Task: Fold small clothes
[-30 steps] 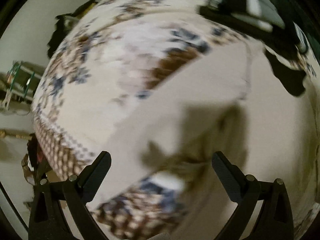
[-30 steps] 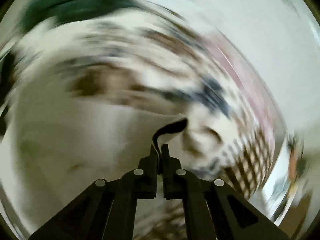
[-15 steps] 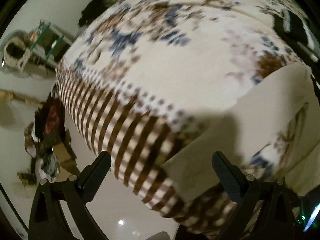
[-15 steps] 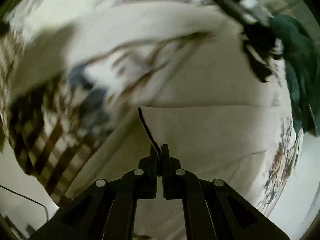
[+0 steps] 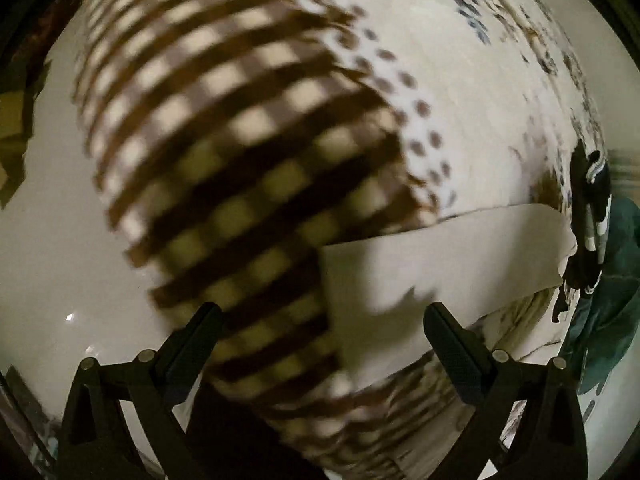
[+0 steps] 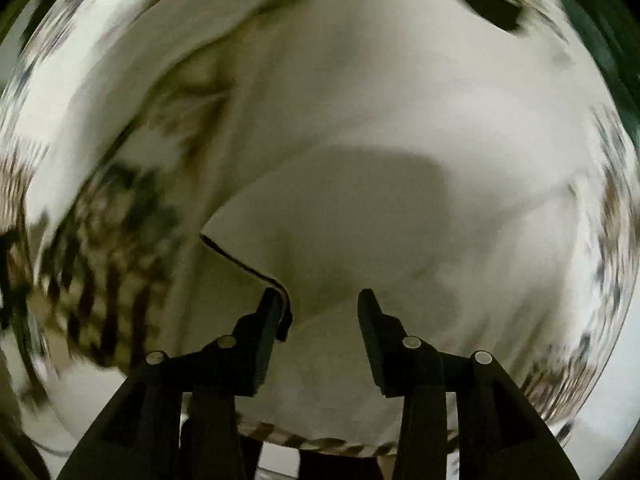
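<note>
A cream garment (image 5: 448, 256) lies on a patterned cloth (image 5: 248, 168) with brown checks. In the left wrist view it stretches to the right, its near corner between the fingers of my left gripper (image 5: 320, 320), which is open and empty just above it. In the right wrist view the cream garment (image 6: 400, 208) fills the middle, with a dark-edged folded corner (image 6: 240, 260) touching the left finger. My right gripper (image 6: 320, 308) is open, its jaws apart over the cloth.
A black-and-white garment (image 5: 592, 224) and a dark green garment (image 5: 616, 280) lie at the right edge of the patterned cloth. A pale floor (image 5: 60, 248) shows to the left beyond the cloth's edge.
My right gripper has opened and let go of the garment's dark-edged corner. My left gripper has swung right along the cloth's checked edge towards the garment.
</note>
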`<action>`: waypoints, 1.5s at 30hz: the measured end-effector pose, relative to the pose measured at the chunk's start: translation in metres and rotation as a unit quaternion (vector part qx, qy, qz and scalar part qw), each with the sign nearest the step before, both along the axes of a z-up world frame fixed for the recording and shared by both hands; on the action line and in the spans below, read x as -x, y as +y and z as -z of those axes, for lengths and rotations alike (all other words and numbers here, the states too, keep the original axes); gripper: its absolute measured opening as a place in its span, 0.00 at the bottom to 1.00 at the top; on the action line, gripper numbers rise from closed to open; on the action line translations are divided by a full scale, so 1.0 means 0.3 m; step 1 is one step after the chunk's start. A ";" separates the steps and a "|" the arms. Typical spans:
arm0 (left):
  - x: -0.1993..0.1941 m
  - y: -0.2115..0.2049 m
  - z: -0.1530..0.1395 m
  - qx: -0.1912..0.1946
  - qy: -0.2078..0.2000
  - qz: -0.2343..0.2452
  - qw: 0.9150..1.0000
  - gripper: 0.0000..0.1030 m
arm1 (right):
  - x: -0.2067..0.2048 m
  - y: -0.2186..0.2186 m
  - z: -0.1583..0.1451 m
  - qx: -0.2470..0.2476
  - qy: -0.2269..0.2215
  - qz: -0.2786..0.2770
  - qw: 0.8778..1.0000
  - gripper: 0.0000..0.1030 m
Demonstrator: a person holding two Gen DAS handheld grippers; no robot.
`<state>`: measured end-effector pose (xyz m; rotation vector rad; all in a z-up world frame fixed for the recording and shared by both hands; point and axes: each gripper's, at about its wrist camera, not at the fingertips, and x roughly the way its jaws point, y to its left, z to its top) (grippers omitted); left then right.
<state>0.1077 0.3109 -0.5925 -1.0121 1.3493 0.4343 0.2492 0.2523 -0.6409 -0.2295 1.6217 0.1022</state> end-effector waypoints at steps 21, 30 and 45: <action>-0.185 -0.586 -0.498 -0.219 -0.137 0.233 0.938 0.04 | 0.106 -0.612 -0.004 -0.003 -0.025 0.084 0.996 0.41; -0.148 -1.436 -0.359 -0.132 -0.168 0.525 0.824 0.04 | 0.270 -1.138 -0.008 0.024 -0.016 0.176 0.984 0.41; -0.073 -1.339 -0.218 -0.124 -0.067 0.521 0.842 0.89 | 0.612 -1.777 -0.019 -0.108 0.021 0.256 0.960 0.41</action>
